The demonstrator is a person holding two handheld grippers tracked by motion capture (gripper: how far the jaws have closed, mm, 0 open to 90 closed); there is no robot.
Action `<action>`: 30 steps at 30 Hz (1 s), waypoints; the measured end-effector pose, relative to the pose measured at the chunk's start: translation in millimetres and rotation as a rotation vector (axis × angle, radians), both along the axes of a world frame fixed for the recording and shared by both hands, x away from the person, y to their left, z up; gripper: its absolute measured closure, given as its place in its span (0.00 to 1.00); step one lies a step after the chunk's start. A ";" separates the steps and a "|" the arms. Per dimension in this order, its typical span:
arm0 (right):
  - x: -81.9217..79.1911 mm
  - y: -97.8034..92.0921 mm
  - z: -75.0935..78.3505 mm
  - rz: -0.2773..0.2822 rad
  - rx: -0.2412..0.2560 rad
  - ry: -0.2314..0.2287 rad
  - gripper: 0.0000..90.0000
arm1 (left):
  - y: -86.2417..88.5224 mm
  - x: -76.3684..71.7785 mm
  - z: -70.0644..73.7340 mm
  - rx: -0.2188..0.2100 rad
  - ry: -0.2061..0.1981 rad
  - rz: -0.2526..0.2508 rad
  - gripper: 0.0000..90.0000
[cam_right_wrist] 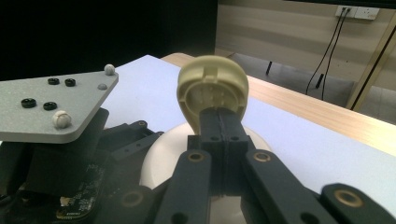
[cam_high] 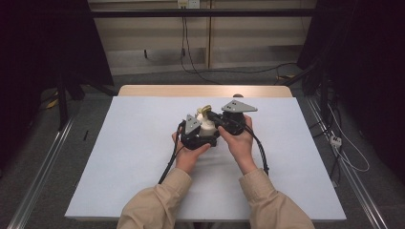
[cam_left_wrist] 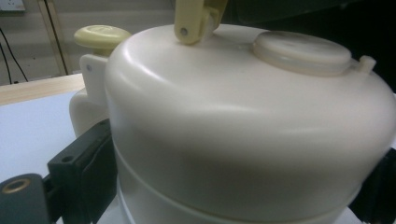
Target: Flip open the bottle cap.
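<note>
A: Worktop (cam_high: pixel 143 157) first: where's your pot?

B: Pot (cam_left_wrist: pixel 243 130) sits mid-worktop, clamped round its body by your left tongs (cam_high: pixel 198 138).

A: And the handle?

B: Handle (cam_right_wrist: pixel 212 93) stands up above the lid, pinched tight in your right tongs (cam_right_wrist: pixel 219 140).

Recording lab, black curtains (cam_high: pixel 43 43), rig rails (cam_high: pixel 38 167) (floor cables), covered table (cam_high: pixel 119 157)
</note>
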State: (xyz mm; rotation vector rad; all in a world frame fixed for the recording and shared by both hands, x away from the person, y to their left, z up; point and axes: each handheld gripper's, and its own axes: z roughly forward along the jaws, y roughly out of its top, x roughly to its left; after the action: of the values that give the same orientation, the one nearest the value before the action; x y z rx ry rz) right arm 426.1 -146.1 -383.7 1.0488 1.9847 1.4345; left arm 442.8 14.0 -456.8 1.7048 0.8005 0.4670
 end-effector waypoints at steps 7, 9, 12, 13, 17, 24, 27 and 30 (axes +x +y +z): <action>1.0 -1.2 -0.6 -0.001 0.002 0.001 1.00 | -0.2 -0.3 0.0 -0.003 0.002 0.001 0.07; 1.2 -1.7 -0.2 -0.004 0.008 0.001 1.00 | 0.0 -0.1 0.0 -0.001 0.000 0.001 0.07; 1.4 -2.7 0.2 -0.003 0.007 -0.001 1.00 | -0.1 -0.1 0.0 -0.001 0.000 0.001 0.07; 1.5 -2.7 0.1 -0.001 0.009 0.000 1.00 | 0.0 -0.1 -0.1 -0.001 0.000 0.001 0.07; 1.6 -3.0 -0.2 -0.001 0.008 0.001 1.00 | 0.1 -0.2 -0.1 -0.003 0.004 0.002 0.07; -0.4 -5.1 1.4 -0.002 0.018 0.001 0.99 | 0.9 -0.3 1.0 0.004 0.004 -0.005 0.07; -2.4 -7.2 2.5 -0.005 0.021 -0.002 0.97 | 1.1 -0.8 1.7 0.017 0.006 -0.009 0.06; -5.3 -9.9 2.4 -0.004 0.022 -0.005 0.96 | 1.7 -1.5 2.0 0.026 0.019 -0.006 0.06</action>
State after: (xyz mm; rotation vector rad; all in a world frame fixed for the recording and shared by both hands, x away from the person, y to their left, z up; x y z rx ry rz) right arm 420.8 -156.0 -381.3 1.0566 1.9669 1.4588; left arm 441.4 15.8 -454.8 1.7381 0.8061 0.4594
